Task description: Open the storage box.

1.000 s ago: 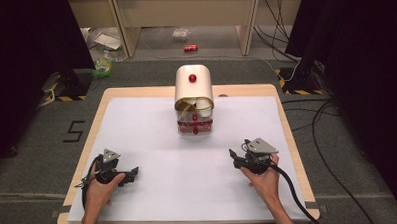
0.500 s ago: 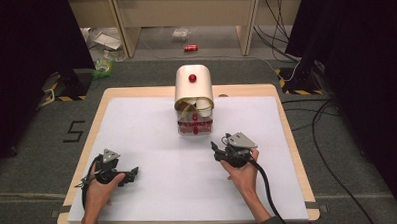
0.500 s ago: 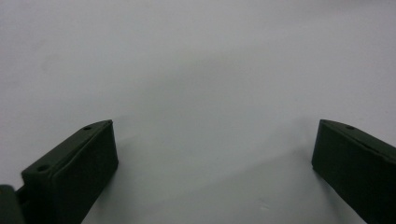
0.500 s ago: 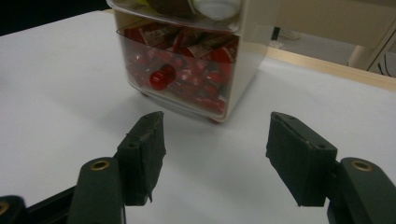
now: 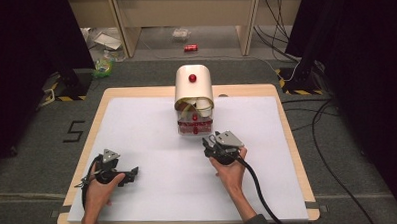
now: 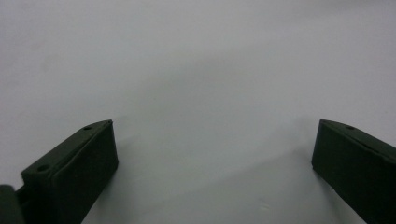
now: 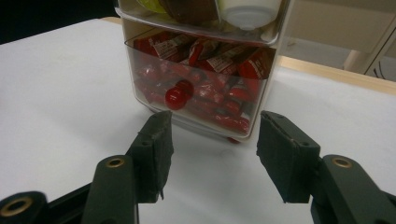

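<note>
My right gripper (image 7: 212, 135) half-open, jaws closing, empty, before clear plastic drawer (image 7: 201, 88): round red knob (image 7: 176, 97), glossy red sachets (image 7: 219, 56), print unreadable. Left gripper (image 6: 212, 154) open over white counter (image 6: 196, 70).

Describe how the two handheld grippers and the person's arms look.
Both grippers are black. The left gripper and right gripper each carry a grey three-cornered plate on top. A black cable trails from the right one along a bare forearm. In its own view, brass-coloured rivets mark the jaw arms. A dark sleeve edge shows at the frame's bottom.
</note>
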Action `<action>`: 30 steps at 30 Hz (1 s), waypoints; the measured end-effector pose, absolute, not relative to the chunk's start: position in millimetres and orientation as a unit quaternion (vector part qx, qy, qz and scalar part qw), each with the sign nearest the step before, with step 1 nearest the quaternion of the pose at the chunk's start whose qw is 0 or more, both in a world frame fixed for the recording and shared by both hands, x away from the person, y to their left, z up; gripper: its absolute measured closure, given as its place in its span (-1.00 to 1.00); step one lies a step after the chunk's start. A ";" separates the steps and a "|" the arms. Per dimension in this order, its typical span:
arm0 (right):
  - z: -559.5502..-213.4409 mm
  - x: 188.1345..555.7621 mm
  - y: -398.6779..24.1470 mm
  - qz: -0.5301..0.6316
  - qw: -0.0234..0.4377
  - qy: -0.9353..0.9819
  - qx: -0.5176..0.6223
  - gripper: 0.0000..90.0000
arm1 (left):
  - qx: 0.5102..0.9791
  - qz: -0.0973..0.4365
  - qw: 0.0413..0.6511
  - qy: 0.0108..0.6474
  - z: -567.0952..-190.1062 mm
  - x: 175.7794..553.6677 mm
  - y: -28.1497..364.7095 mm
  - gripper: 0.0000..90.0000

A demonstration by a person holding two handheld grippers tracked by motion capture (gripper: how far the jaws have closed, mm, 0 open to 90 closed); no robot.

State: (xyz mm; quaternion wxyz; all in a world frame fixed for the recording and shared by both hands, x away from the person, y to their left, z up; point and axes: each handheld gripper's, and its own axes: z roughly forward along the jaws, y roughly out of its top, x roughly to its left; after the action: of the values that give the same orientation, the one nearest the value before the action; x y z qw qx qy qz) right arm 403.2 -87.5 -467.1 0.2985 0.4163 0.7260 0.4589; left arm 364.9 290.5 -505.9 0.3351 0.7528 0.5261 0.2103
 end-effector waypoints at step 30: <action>-488.6 408.7 -28.4 0.484 0.333 0.664 0.462 0.30 | 0.753 0.210 0.335 0.526 -506.0 364.8 290.5 -1.00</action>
State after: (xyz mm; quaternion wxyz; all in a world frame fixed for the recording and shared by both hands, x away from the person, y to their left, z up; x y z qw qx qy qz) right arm 408.7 -28.4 -488.6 0.3329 0.4623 0.6644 0.4838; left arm 364.8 290.5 -506.0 0.3353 0.7528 0.5259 0.2103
